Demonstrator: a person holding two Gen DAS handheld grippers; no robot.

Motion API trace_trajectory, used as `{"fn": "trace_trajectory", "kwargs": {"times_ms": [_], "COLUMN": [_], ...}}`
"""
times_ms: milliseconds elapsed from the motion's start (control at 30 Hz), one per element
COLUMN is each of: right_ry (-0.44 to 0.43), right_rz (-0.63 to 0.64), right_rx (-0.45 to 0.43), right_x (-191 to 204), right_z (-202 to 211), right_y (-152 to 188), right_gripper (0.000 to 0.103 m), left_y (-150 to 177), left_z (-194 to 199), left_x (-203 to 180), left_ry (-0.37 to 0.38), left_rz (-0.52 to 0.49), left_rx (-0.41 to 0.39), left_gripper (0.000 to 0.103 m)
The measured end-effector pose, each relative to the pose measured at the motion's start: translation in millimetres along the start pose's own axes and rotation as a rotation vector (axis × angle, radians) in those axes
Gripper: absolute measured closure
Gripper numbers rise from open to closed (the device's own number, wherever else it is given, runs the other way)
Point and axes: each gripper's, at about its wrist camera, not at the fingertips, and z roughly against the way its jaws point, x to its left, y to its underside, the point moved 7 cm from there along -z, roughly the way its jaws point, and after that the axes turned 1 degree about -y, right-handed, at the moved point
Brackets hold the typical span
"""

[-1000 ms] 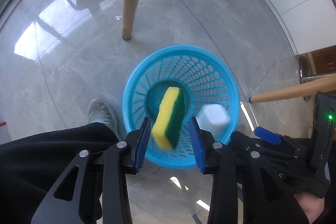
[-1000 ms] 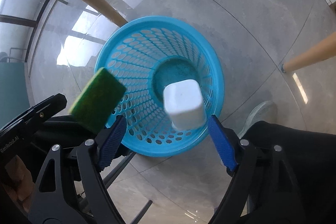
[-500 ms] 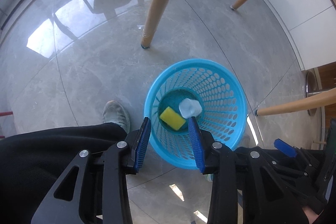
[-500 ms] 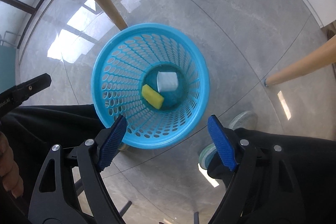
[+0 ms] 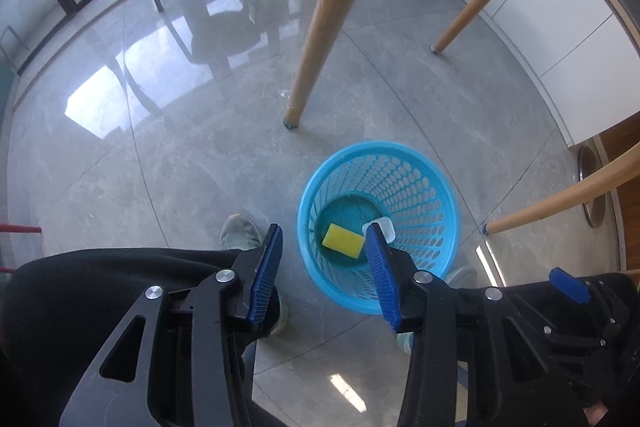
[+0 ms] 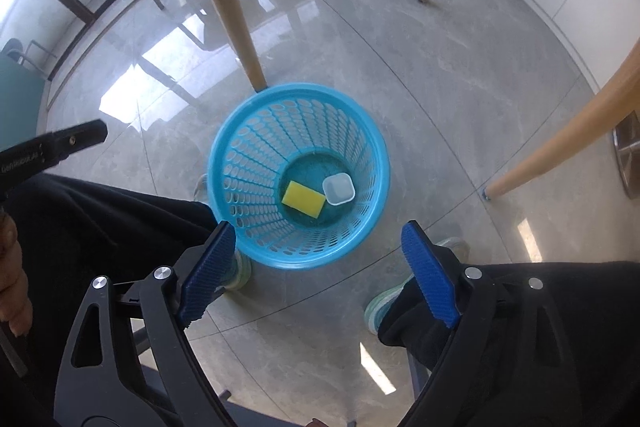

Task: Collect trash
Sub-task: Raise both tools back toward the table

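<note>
Both sets of fingers are empty right now. The left gripper [image 5: 322, 269] has its 2 blue pads apart with nothing between them, jaws opening a bit wider, and through the gap you just see floor and the near rim of the basket. The right gripper [image 6: 318, 269] is spread much wider, jaws opening too, again nothing clamped.

Just past the fingertips, below and ahead of both, sits the blue basket [image 6: 240, 163] on the grey tile floor [image 5: 160, 155]. Down on its bottom are the 2 bits of trash: the yellow sponge [image 6: 303, 199] lying flat, and the small white cup [image 6: 339, 189] right beside it, looks like they're touching. In the left view the cup [image 5: 385, 227] is partly hidden behind the right-hand pad.

Further out: the person's dark trousers [image 6: 100, 227] and shoes either side of the basket, then wooden table legs [image 5: 332, 19] around it.

My read: the drop step is done for these 2 items, and both hands are free. Next move would be finding more trash, which I can't see anywhere on the visible floor, so it probably means swinging back up toward the bench.
</note>
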Motion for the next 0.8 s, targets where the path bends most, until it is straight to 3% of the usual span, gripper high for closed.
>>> {"fn": "trace_trajectory", "kwargs": {"times_ms": [67,333,533,800], "right_ry": [0.000,0.024,0.003,0.025], "right_rz": [0.023,0.046,0.083,0.084], "right_rx": [-0.026,-0.175,-0.270,-0.465], "right_x": [4.4,8.8,14.4,5.6], "right_z": [15.6,93.8,147.1,234.6], "right_y": [4.5,21.6,32.7,30.8], "right_gripper": [0.019,0.015,0.012,0.009], "left_y": [1.7,20.5,26.1,24.7], "left_z": [16.0,72.3,121.3,192.9], "left_x": [1.4,0.9,-5.8,-32.9], "left_ry": [-0.006,0.042,0.092,0.153], "left_rz": [-0.013,-0.069,-0.105,-0.186], "left_rx": [-0.035,-0.131,-0.217,-0.381], "left_gripper": [0.049,0.048,0.038,0.028]}}
